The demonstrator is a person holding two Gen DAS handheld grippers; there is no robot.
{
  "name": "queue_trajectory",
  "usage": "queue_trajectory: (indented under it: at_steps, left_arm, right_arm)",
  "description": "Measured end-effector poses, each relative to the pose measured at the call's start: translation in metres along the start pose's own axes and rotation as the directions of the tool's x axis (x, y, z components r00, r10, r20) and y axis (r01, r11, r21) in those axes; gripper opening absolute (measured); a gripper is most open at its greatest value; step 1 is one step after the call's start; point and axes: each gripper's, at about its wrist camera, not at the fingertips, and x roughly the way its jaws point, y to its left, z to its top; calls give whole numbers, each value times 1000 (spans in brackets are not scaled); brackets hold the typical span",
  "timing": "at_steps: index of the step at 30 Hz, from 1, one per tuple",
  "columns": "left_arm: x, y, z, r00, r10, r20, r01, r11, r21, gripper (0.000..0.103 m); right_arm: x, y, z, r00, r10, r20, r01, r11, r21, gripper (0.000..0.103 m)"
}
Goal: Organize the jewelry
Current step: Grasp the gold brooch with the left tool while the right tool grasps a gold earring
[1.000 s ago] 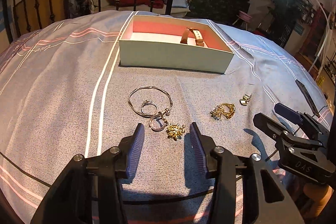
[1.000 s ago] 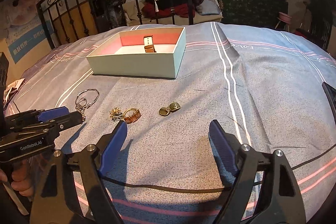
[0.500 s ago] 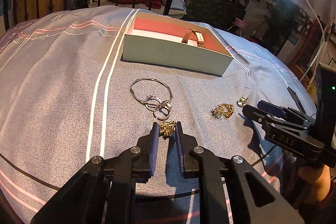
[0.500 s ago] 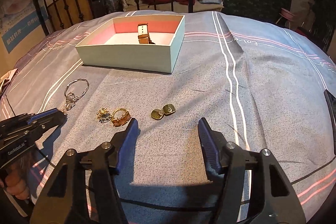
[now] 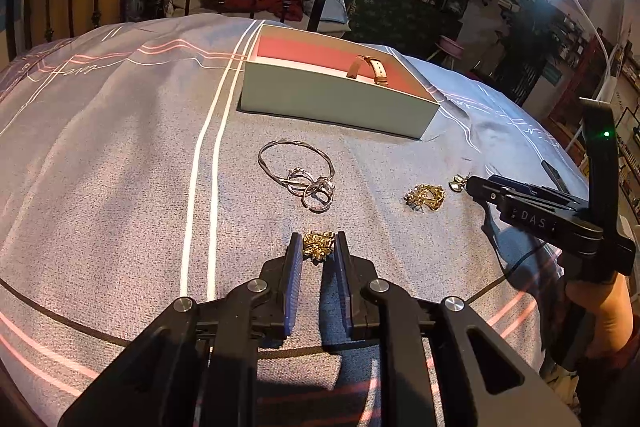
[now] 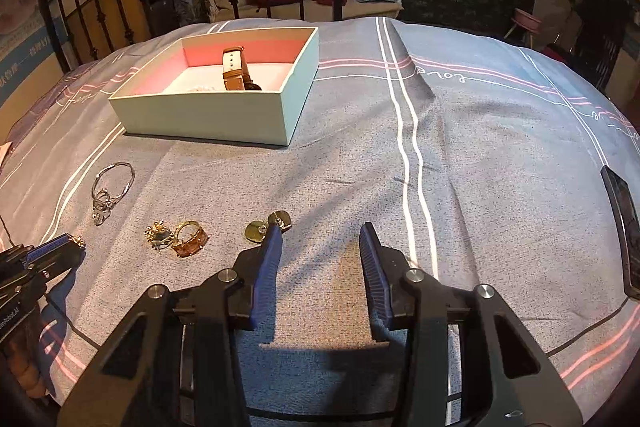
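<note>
1 gold brooch pinched by left tool.

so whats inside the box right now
A brown leather watch leans against the pink inner wall of the box. Something pale lies on the white floor; the near wall hides the rest.

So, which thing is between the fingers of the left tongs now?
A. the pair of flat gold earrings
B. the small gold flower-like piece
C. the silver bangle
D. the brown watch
B: the left tongs are closed on the small gold flower-like piece, while the other pieces lie apart from them.
</note>
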Motion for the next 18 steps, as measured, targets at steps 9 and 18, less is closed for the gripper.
queue_trajectory:
  at_steps: [9,18]
  left_arm:
    - [0,-9,0,1000,5,3,-5,999,34,34]
    - [2,-13,-2,1000,29,8,-30,998,62,35]
  right_arm:
    - [1,21,2,997,83,-8,-83,991,-101,42]
    - [16,30,11,998,54,-20,-57,986,-157,40]
